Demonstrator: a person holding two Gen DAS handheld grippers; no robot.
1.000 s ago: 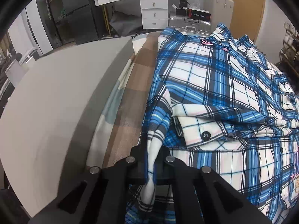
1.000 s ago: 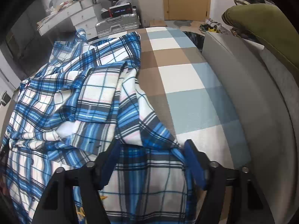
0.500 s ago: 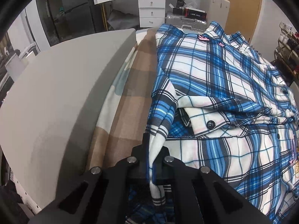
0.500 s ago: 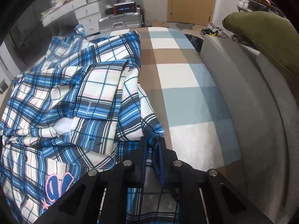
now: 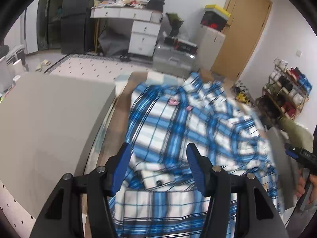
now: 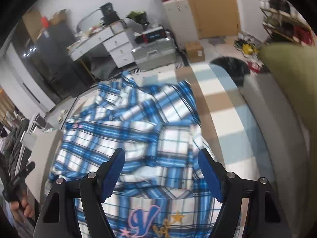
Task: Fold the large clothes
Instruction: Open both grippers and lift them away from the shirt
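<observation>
The big blue and white checked cotton shirt (image 5: 178, 138) lies spread on the brown, white and light blue checked bed cover (image 6: 223, 107), under and ahead of both claws. One cuff with a dark button (image 5: 158, 182) sits folded on top, just ahead of the left claw (image 5: 158, 164). A pink and blue letter patch (image 6: 144, 218) shows close below the right claw (image 6: 161, 170).

The left claw hangs above the shirt with its blue pads wide apart, holding nothing. The right claw hangs above the shirt too, pads wide apart and holding nothing. A grey padded side (image 5: 49, 119) runs along left of the left claw. A green cushion (image 6: 291, 75) sits far right of the right claw.
</observation>
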